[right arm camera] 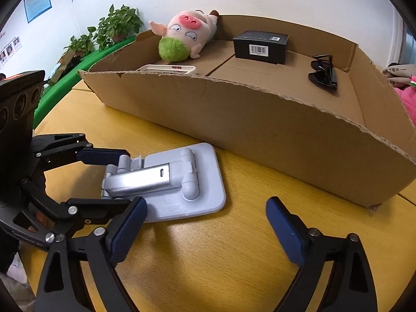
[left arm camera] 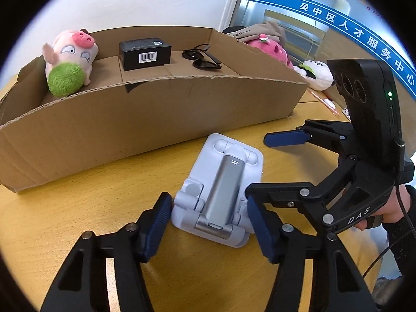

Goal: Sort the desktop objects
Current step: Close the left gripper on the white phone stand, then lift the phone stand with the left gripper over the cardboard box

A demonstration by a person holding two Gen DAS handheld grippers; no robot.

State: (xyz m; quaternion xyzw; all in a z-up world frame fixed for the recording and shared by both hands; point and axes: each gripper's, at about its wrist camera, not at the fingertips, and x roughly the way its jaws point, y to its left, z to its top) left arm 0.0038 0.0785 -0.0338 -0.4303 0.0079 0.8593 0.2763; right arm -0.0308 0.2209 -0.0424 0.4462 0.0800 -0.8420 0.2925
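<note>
My left claw (left arm camera: 209, 222) straddles the near end of the folded phone stand (left arm camera: 219, 189); its pads sit against the stand's two sides, so I read it as gripping the stand. My right claw (right arm camera: 206, 227) is open, nothing between its pads; its left pad (right arm camera: 127, 230) lies just beside the stand's corner, the other over bare desk (right arm camera: 234, 247).

The stand lies flat on the yellow desk, just in front of the cardboard box (right arm camera: 260, 130), apart from its front wall.

Inside the box: a plush pig (right arm camera: 187, 35) with a green ball (right arm camera: 173, 49) at its snout, at the left end; a black carton (right arm camera: 260, 43) near the middle, against the back wall; sunglasses (right arm camera: 323, 74) toward the right end; a white tray (right arm camera: 166, 69) behind the front wall, partly hidden.

Beyond the box's right end, more plush toys (left arm camera: 273, 49) lie on the desk.
</note>
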